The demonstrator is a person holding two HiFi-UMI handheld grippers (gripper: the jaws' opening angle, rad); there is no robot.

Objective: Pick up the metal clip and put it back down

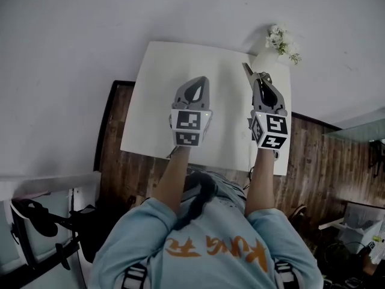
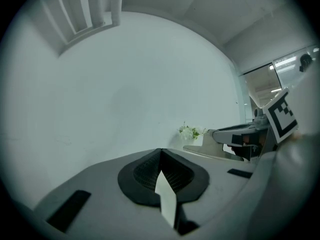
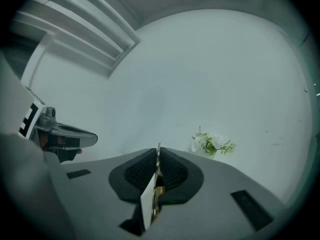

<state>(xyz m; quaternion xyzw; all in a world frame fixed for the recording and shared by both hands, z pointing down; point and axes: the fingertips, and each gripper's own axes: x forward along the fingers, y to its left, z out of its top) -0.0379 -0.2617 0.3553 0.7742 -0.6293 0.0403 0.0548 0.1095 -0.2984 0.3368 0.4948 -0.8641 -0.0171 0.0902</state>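
R tool (image 3: pixel 158 156) is clamped on the metal clip (image 3: pixel 156 194), apparently lifted above the white counter (image 1: pixel 157 101). L tool (image 2: pixel 160 155) is closed, empty. Pickup looks done; left to do: set clip down & release.

A white square table (image 1: pixel 159 95) is standing against a plain pale grey wall (image 1: pixel 78 35), over a dark brown wooden plank floor (image 1: pixel 310 152). A small bunch of white flowers with green leaves (image 1: pixel 281 42) is sitting at the table's far right corner. A white slatted panel (image 2: pixel 82 9) is running high up.
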